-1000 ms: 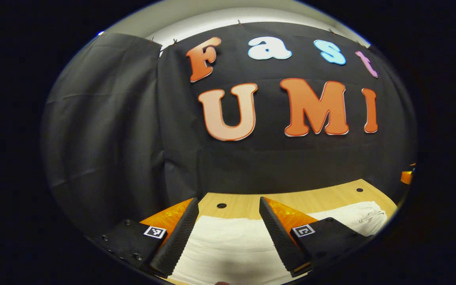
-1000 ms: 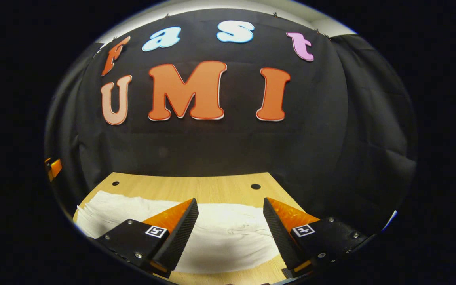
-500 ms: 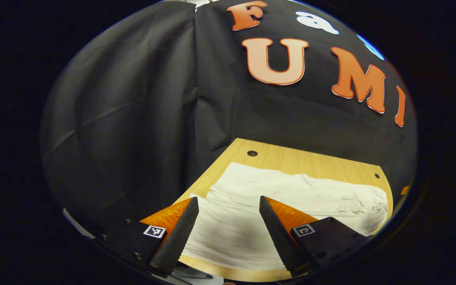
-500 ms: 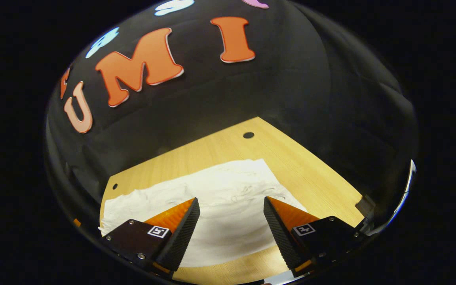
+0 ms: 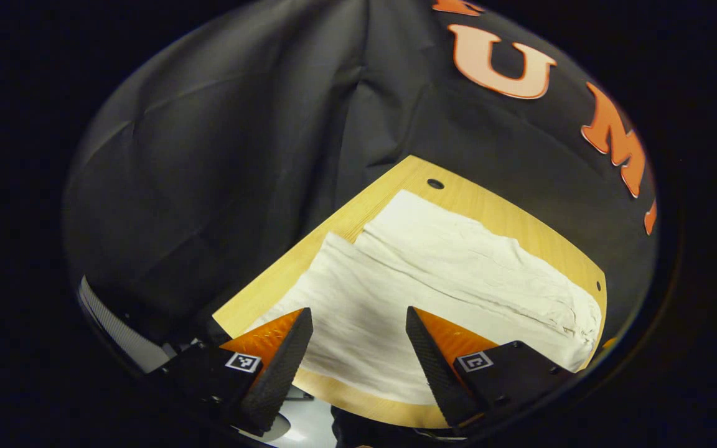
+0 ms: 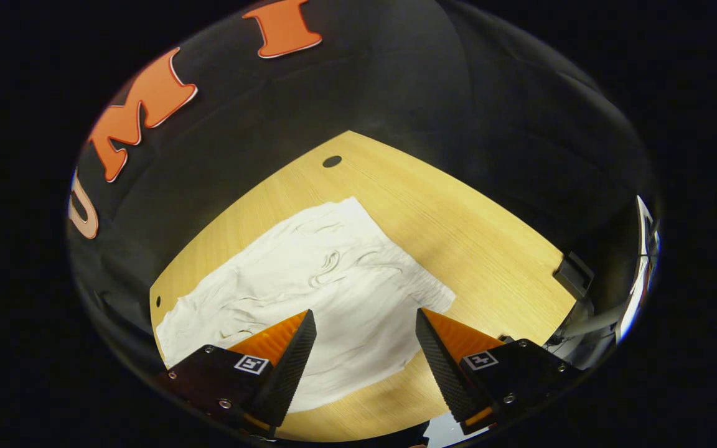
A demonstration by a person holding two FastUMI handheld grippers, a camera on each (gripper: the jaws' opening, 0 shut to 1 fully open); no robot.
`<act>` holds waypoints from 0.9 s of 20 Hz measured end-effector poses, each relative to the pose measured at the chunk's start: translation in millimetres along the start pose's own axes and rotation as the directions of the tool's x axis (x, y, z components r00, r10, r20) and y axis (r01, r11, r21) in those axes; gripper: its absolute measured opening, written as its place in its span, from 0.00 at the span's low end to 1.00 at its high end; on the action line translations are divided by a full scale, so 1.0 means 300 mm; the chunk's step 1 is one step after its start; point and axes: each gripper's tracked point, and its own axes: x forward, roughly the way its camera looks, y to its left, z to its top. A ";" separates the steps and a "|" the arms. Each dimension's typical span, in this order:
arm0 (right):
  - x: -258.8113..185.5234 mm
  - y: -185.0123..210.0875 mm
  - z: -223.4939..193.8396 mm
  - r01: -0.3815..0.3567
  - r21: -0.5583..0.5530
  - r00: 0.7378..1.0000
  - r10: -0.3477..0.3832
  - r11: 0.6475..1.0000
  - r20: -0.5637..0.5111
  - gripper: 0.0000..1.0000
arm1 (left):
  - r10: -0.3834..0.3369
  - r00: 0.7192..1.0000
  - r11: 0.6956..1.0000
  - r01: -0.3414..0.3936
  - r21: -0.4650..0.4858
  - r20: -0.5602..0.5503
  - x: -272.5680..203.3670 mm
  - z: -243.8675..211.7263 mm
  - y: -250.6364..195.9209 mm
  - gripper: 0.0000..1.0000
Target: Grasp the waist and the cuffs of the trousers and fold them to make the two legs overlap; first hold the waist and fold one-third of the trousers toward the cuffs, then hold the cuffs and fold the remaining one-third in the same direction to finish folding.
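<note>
Both views tipped down; each claw (image 5: 353,348) (image 6: 361,351) spread above white trousers (image 5: 452,280) on table (image 6: 458,224)

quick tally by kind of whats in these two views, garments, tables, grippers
white trousers: 1, spread flat
wooden table: 1
grippers: 2, left gripper and right gripper, both with jaws open above the trousers
total: 4
</note>
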 end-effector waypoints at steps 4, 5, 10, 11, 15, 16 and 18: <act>0.050 -0.029 -0.041 0.010 0.033 0.998 -0.008 0.999 -0.064 0.98 | 0.002 0.994 0.993 -0.015 -0.120 -0.108 0.073 -0.073 0.077 0.97; 0.058 -0.035 -0.049 0.013 0.039 0.997 -0.010 0.999 -0.076 0.97 | -0.003 0.991 0.987 -0.019 -0.160 -0.137 0.086 -0.094 0.095 0.97; 0.103 -0.047 -0.073 0.028 0.053 0.992 -0.021 0.998 -0.127 0.97 | -0.032 0.971 0.933 -0.056 -0.355 -0.236 0.135 -0.189 0.204 0.99; 0.109 -0.045 -0.075 0.030 0.057 0.991 -0.022 0.998 -0.132 0.97 | -0.041 0.968 0.920 -0.060 -0.387 -0.248 0.132 -0.204 0.230 0.99; 0.130 -0.039 -0.088 0.033 0.071 0.988 -0.022 0.997 -0.153 0.98 | -0.064 0.953 0.884 -0.083 -0.459 -0.297 0.176 -0.246 0.275 0.99; 0.134 -0.037 -0.088 0.034 0.069 0.987 -0.022 0.997 -0.162 0.98 | -0.067 0.948 0.879 -0.092 -0.468 -0.312 0.182 -0.250 0.282 0.99; 0.143 -0.033 -0.086 0.038 0.070 0.986 -0.026 0.997 -0.162 0.97 | -0.068 0.945 0.865 -0.103 -0.491 -0.319 0.211 -0.251 0.299 0.99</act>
